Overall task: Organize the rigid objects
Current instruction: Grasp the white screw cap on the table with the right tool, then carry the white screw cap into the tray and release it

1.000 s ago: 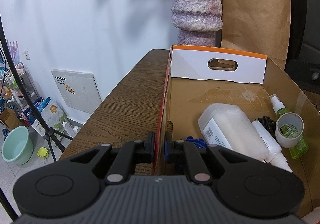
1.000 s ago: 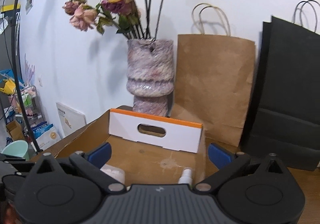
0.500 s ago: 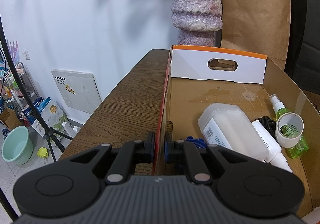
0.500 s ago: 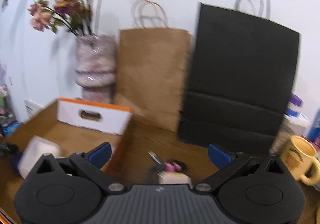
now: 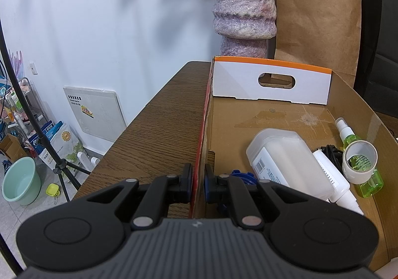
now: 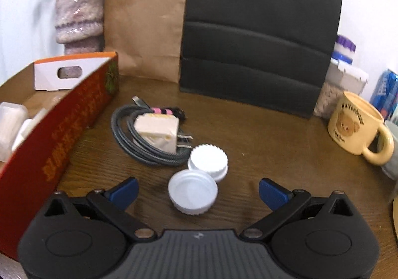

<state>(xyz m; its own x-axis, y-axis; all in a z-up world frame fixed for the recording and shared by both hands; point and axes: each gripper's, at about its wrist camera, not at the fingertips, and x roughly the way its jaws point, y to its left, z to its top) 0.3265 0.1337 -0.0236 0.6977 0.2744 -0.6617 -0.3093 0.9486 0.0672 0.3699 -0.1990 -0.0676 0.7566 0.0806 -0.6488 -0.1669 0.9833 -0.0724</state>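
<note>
My left gripper (image 5: 198, 180) is shut on the left wall of the open cardboard box (image 5: 231, 85). Inside the box lie a white plastic container (image 5: 281, 157), a white bottle (image 5: 333, 179), a green spray bottle (image 5: 370, 184) and a tape roll (image 5: 359, 162). In the right wrist view, my right gripper (image 6: 198, 192) stands open over the wooden table, its blue pads either side of a white lid (image 6: 192, 190). A second, ribbed white cap (image 6: 207, 158) touches that lid. Behind them, a white charger plug (image 6: 156, 132) rests on a coiled grey cable (image 6: 122, 134).
The box's red outer side (image 6: 62, 129) stands left of my right gripper. A brown paper bag (image 6: 144, 18), black bag (image 6: 258, 30) and vase (image 6: 78, 13) line the back wall. A yellow mug (image 6: 355, 124) sits at the right. The table's left edge (image 5: 139, 124) drops to the floor.
My right gripper swung from above the box to the right and lower, now over the lids on the table, still open. The left gripper has not moved.
</note>
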